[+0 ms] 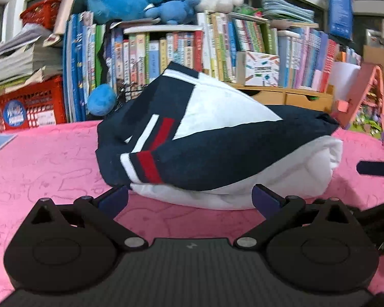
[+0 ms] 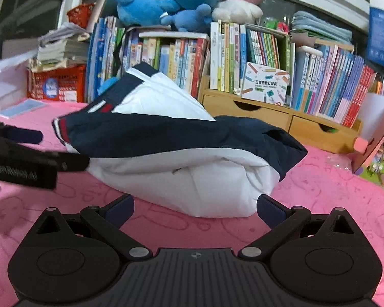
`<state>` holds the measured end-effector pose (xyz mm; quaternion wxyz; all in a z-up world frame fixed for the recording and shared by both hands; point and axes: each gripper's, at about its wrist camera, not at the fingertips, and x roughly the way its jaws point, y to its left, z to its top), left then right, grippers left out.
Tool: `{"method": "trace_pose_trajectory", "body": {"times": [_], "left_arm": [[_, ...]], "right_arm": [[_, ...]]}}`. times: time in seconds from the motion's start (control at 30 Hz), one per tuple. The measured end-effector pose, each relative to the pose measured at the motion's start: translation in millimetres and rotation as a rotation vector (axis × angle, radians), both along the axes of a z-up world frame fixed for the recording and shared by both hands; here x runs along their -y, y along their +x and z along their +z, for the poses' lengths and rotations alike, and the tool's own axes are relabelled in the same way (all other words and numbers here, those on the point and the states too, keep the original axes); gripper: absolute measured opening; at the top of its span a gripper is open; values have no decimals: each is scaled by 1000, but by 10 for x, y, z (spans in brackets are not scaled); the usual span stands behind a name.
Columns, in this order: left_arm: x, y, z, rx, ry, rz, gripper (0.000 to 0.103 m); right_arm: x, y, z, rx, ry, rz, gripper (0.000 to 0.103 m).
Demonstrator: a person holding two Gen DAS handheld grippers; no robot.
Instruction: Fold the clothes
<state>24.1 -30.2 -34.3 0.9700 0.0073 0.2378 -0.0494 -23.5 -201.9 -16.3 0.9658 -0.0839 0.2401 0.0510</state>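
Note:
A navy and white jacket [image 1: 212, 140] with red and white stripes lies folded in a bundle on the pink cloth-covered table [image 1: 46, 168]. My left gripper [image 1: 190, 199] stands open just in front of the bundle's near edge, nothing between its fingers. In the right wrist view the same jacket [image 2: 181, 153] sits ahead, and my right gripper [image 2: 195, 208] is open at its white lower fold. The left gripper [image 2: 25, 153] shows at the left edge of the right wrist view, beside the bundle's striped end. The right gripper's fingertip [image 1: 373, 167] pokes in at the right of the left wrist view.
Rows of books [image 2: 243, 58] and a wooden drawer unit [image 2: 281, 120] line the back. Blue and pink plush toys [image 2: 187, 0] sit on top. Red crates [image 1: 25, 105] stand at the back left, and a pink toy house [image 1: 366, 97] stands at the right.

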Motion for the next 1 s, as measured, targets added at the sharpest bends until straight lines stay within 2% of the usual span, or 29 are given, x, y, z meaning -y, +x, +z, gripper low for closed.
{"method": "trace_pose_trajectory", "body": {"times": [0.1,0.3,0.53,0.6,0.73,0.9,1.0], "left_arm": [[-10,-3,-25,-16,0,-10,103],[13,-48,26,16,18,-13,103],[-12,11,31,-15,20,29,103],[-57,2,41,-17,-2,29,103],[-218,-80,77,-38,-30,-16,103],[-374,-134,182,-46,47,30,103],[-481,-143,255,-45,45,75,103]], "right_arm": [[-43,82,-49,-51,-16,-7,103],[-110,87,-87,-46,-65,-46,103],[16,110,-91,-54,0,-81,103],[39,129,-102,-69,17,-73,103],[91,197,-74,-80,95,38,103],[-162,511,181,2,-42,153,103],[-245,750,180,-28,-23,177,103]]}}
